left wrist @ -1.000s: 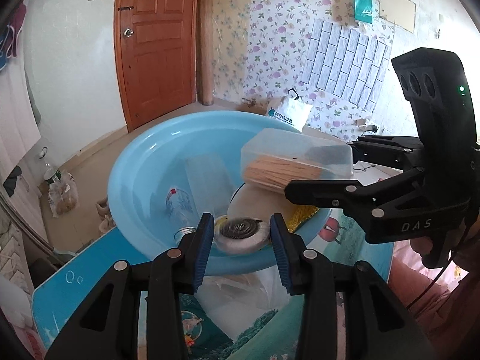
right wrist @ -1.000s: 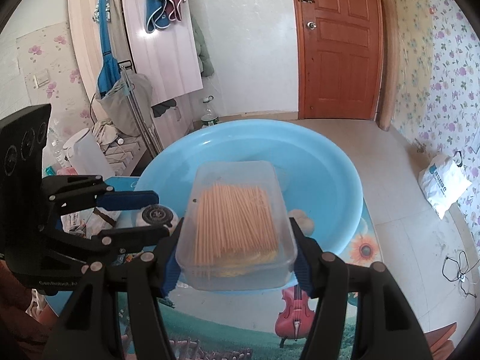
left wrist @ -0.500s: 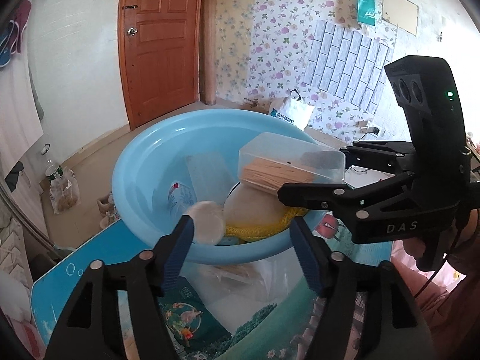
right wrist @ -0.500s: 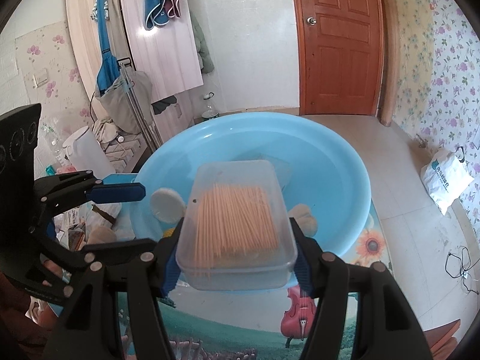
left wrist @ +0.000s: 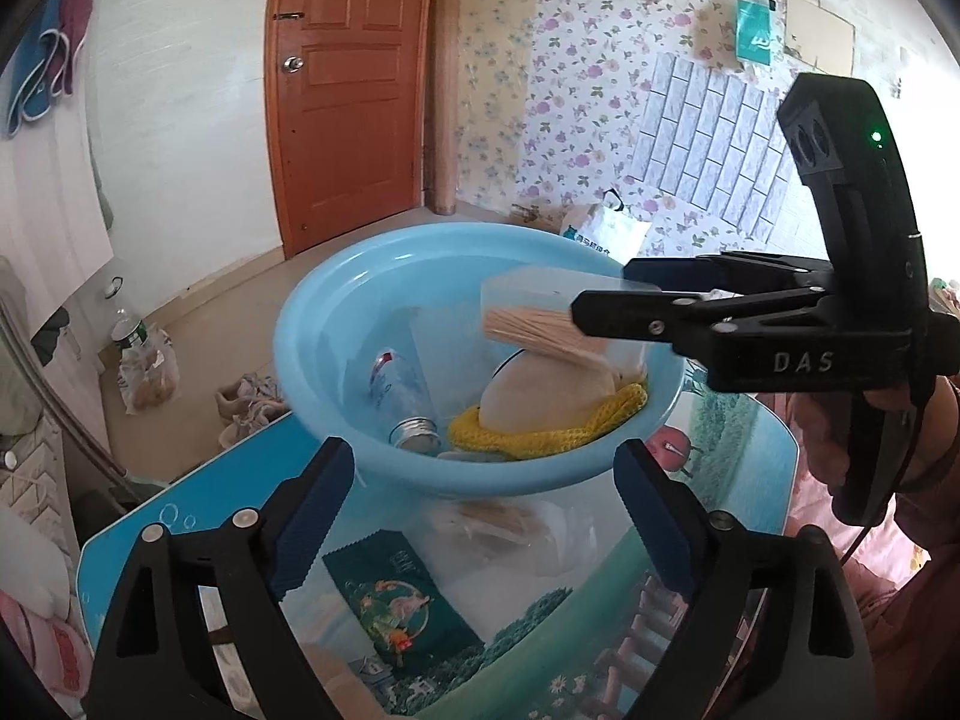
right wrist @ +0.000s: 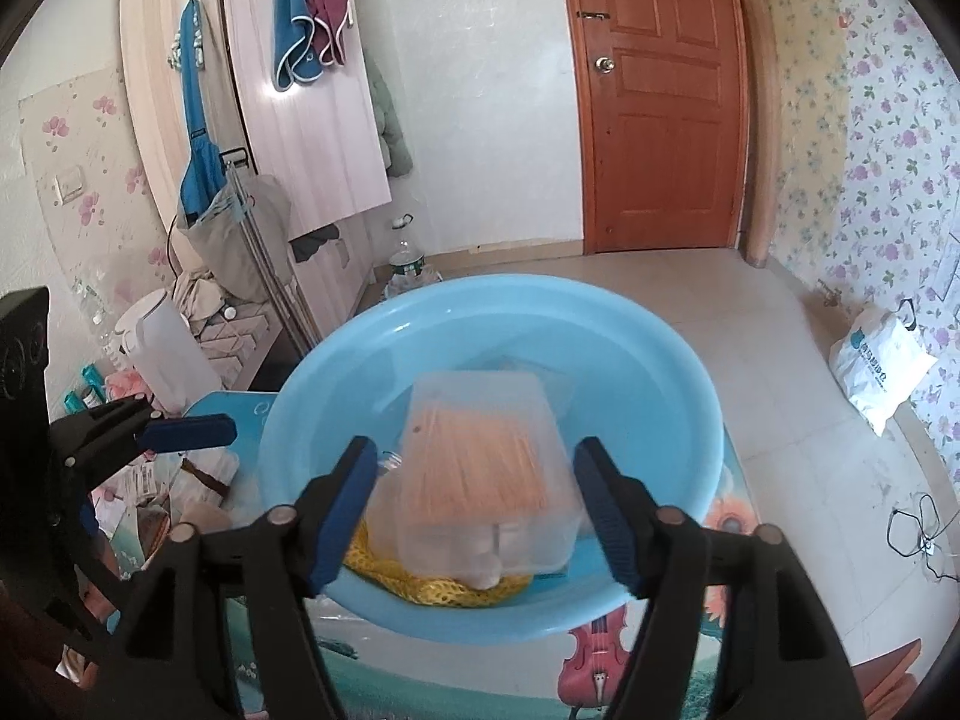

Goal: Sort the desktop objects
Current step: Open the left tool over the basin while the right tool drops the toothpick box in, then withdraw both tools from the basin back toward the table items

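A light blue plastic basin [left wrist: 336,324] sits on a table [left wrist: 732,468] covered with a printed picture cloth. In the right wrist view, the right gripper [right wrist: 474,510] stands with its blue-padded fingers [right wrist: 345,510] spread wide, a visible gap on each side of the clear plastic box of toothpicks [right wrist: 480,468]; the box appears blurred and lies tilted inside the basin, resting on a pale rounded item and a coil of yellow netted cord [right wrist: 444,588]. From the left wrist view, the same toothpick box [left wrist: 540,324] shows partly behind the right gripper's black fingers, above the cream-coloured rounded object [left wrist: 540,396] ringed by the yellow cord [left wrist: 540,432]. A clear plastic bottle [left wrist: 402,402] with a silver neck lies on its side in the basin beside them. The left gripper [left wrist: 483,516] hangs with its jaws wide apart and nothing between them, just outside the basin's near rim, over the table. Below it on the table lie a crumpled clear plastic bag [left wrist: 510,534] and a dark green printed packet [left wrist: 396,606].
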The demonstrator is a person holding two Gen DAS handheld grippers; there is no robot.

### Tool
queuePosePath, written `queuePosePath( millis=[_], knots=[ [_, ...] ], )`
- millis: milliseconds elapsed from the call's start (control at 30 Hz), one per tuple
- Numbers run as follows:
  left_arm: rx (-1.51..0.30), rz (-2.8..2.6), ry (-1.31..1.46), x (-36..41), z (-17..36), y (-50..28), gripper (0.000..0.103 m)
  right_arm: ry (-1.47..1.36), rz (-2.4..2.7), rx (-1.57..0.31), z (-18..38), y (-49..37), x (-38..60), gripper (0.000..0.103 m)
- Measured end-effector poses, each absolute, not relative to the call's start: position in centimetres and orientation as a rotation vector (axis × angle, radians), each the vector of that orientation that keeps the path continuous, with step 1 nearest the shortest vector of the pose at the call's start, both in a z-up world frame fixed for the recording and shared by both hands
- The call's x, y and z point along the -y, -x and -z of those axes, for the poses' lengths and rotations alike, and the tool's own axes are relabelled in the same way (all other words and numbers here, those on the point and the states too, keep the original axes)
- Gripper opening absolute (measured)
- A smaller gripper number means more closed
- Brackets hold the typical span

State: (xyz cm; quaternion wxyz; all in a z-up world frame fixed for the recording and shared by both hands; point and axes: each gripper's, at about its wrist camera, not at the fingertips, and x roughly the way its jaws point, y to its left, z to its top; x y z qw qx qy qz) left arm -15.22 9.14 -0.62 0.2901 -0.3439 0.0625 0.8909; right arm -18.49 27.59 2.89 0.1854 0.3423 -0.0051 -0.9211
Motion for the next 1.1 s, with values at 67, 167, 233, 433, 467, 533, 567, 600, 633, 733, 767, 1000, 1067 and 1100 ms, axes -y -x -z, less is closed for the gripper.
queuePosePath(
  millis=[67, 167, 233, 433, 467, 533, 567, 600, 633, 733, 767, 1000, 1067, 1100],
  knots=[
    [-0.155, -2.386, 0.913, -8.7, 0.5, 15.0, 0.089, -0.974, 2.598, 0.02, -2.9, 18.4, -27.8, 0.07],
    [-0.143, -2.395, 0.915, -8.3, 0.4, 14.6, 0.089, -0.981, 2.6, 0.016, -2.9, 17.9, -27.9, 0.07],
    [-0.135, -2.401, 0.923, -7.8, 0.6, 14.4, 0.089, -0.985, 2.601, 0.012, -2.8, 17.5, -27.9, 0.07],
    [-0.125, -2.42, 0.931, -6.9, 0.8, 13.5, 0.089, -1.007, 2.592, 0.014, -2.4, 16.6, -27.9, 0.07],
    [-0.125, -2.423, 0.93, -6.8, 0.8, 13.4, 0.089, -1.008, 2.591, 0.014, -2.4, 16.5, -27.8, 0.07],
    [-0.121, -2.428, 0.934, -6.6, 0.8, 13.0, 0.089, -1.008, 2.588, 0.014, -2.3, 16.2, -27.7, 0.07],
    [-0.121, -2.428, 0.935, -6.5, 0.9, 12.8, 0.089, -1.007, 2.585, 0.013, -2.3, 16.1, -27.6, 0.07],
    [-0.12, -2.429, 0.937, -6.4, 0.9, 12.7, 0.089, -1.006, 2.582, 0.011, -2.3, 15.9, -27.4, 0.07],
    [-0.121, -2.43, 0.939, -6.3, 1.0, 12.5, 0.089, -1.006, 2.58, 0.009, -2.3, 15.7, -27.3, 0.07],
    [-0.122, -2.434, 0.947, -6.1, 1.2, 12.0, 0.089, -1.01, 2.566, -0.01, -2.1, 15.2, -26.8, 0.07],
    [-0.119, -2.436, 0.949, -6.0, 1.3, 11.9, 0.089, -1.01, 2.565, -0.018, -1.9, 15.0, -26.6, 0.07],
    [-0.118, -2.435, 0.966, -5.2, 1.8, 10.4, 0.089, -1.004, 2.57, -0.036, -1.3, 13.4, -25.6, 0.072],
    [-0.115, -2.436, 0.968, -5.0, 1.9, 10.1, 0.089, -1.004, 2.566, -0.041, -1.3, 13.1, -25.3, 0.073],
    [-0.117, -2.437, 0.968, -4.9, 1.9, 9.9, 0.089, -1.005, 2.567, -0.043, -1.3, 13.0, -25.2, 0.073]
  ],
)
